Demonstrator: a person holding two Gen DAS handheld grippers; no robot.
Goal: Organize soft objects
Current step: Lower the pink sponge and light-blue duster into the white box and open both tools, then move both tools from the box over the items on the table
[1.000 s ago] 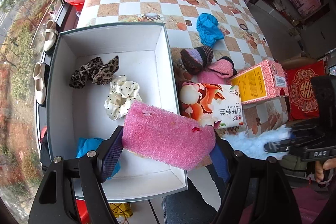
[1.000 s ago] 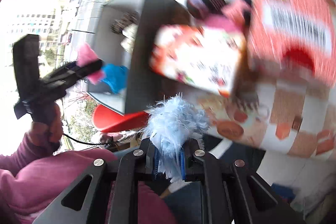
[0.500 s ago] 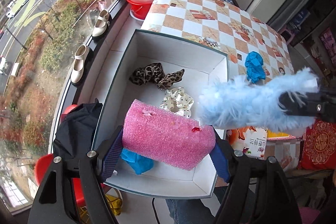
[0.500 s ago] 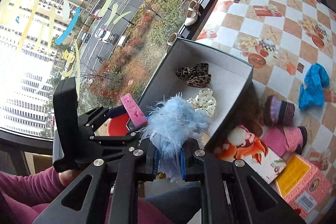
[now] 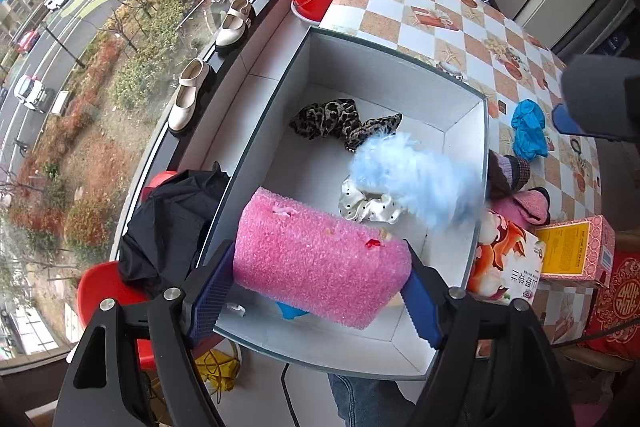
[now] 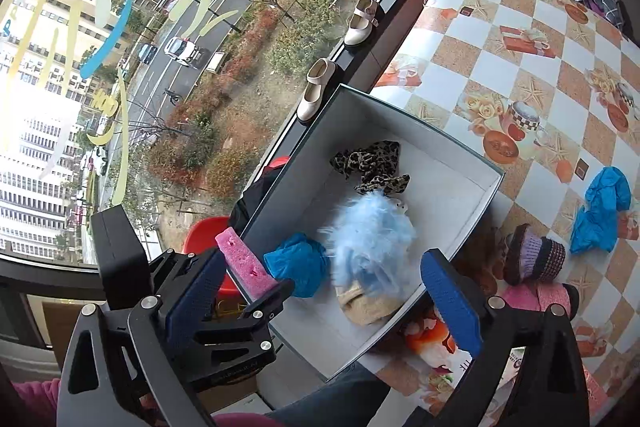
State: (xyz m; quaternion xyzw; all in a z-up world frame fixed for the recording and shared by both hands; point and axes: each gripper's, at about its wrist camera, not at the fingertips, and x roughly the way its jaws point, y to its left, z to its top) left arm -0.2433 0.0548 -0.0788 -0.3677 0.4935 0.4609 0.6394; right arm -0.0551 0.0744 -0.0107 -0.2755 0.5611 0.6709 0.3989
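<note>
Counting up: one open box [image 6: 472,211] holding one leopard scrunchie [image 6: 370,163], one polka-dot scrunchie [image 5: 368,203], one fluffy blue puff [image 6: 370,239], one blue cloth [image 6: 298,263] and one beige piece [image 6: 370,303], plus two cream shoes [image 6: 316,91] on the sill and two cartons [image 5: 504,263].

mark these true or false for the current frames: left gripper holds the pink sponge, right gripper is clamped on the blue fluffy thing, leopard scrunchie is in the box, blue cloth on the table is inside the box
1. The left gripper holds the pink sponge. True.
2. The right gripper is clamped on the blue fluffy item. False: its jaws stand wide open and the fluff is in the box.
3. The leopard scrunchie lies inside the box. True.
4. The blue cloth on the table is inside the box. False: it lies outside on the checkered tabletop.
</note>
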